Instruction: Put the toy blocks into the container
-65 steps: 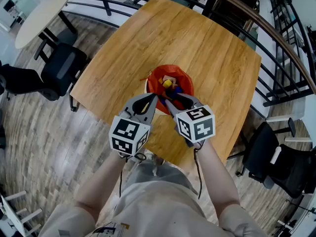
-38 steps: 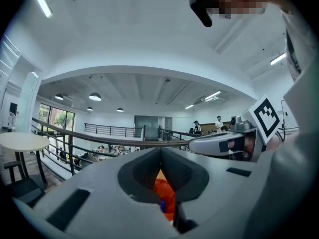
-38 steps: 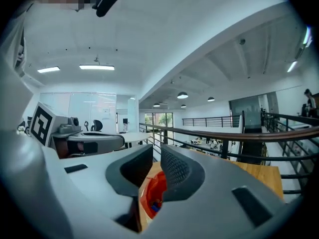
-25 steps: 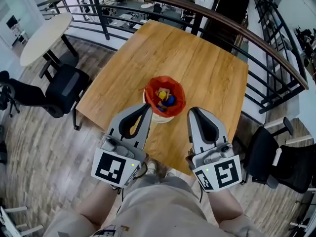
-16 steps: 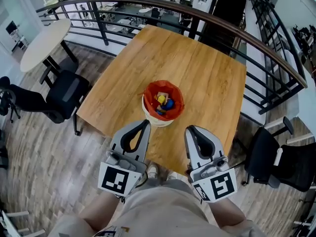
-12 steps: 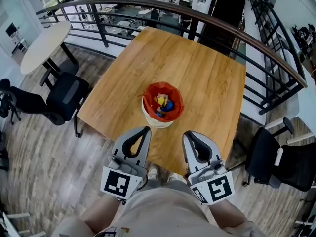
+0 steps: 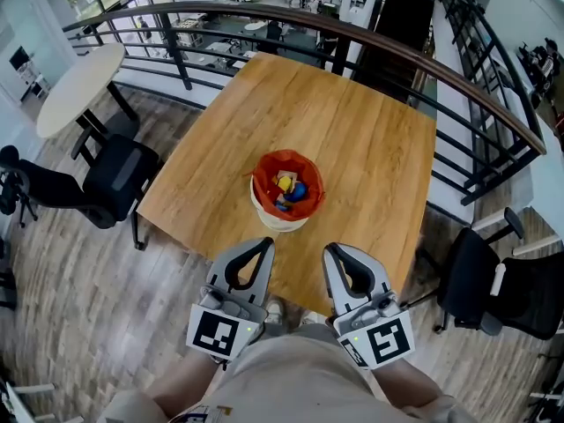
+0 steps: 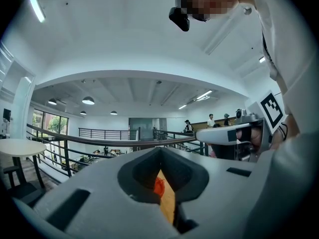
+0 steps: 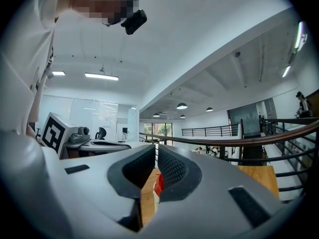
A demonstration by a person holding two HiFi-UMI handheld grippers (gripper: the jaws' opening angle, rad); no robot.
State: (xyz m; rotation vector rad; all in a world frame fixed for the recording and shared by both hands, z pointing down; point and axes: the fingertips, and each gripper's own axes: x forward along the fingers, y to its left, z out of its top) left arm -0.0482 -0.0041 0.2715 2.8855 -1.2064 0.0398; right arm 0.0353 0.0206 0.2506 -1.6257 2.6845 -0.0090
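The wooden table [image 7: 352, 130] bears the red-lined container [image 7: 284, 208], which stands apart from both grippers, ahead of their tips. Left gripper [image 7: 264, 245] and right gripper [image 7: 330, 250] are clenched, empty. The toy blocks [image 7: 289, 189] lie inside, partly hidden by the liner.

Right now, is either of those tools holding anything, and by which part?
Nothing is held. Both the left tool and the right tool are shut and empty; the blocks lie in the container.
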